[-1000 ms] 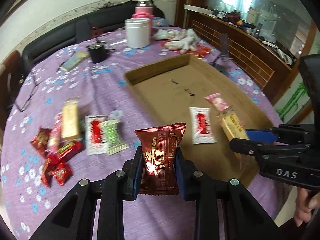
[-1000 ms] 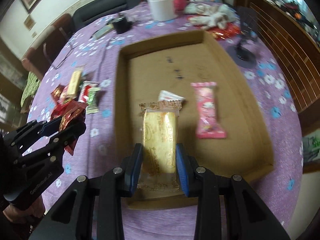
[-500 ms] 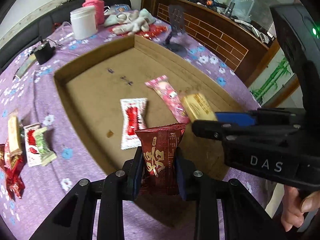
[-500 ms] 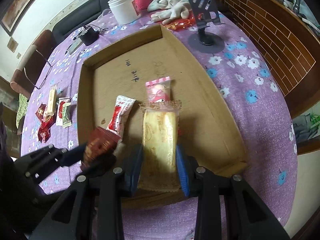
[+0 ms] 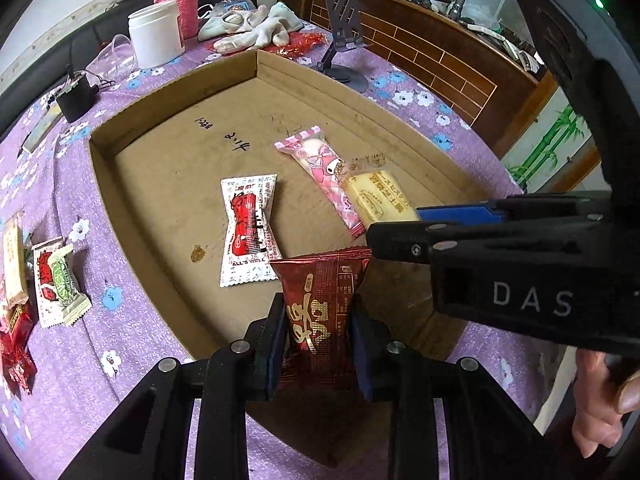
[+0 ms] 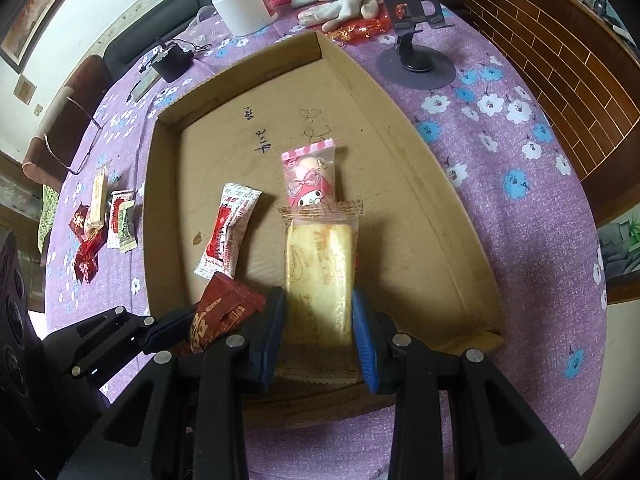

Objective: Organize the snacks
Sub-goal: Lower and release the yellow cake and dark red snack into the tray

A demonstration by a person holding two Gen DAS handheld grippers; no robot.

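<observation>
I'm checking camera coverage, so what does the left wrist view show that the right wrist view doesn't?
Only the left wrist view shows a hand gripping the right gripper's handle, plus the cluttered wooden counter. Only the right wrist view shows a framed picture on the wall and the brown chair. Both show the cardboard tray, the pink snack, the red-and-white snack, the dark red packet and the yellow cake packet.

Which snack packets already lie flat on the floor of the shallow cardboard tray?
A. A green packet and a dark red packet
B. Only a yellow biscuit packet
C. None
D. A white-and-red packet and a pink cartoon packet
D: the white-and-red packet and the pink cartoon packet rest on the cardboard tray floor; the other two are still clamped in the grippers.
</observation>
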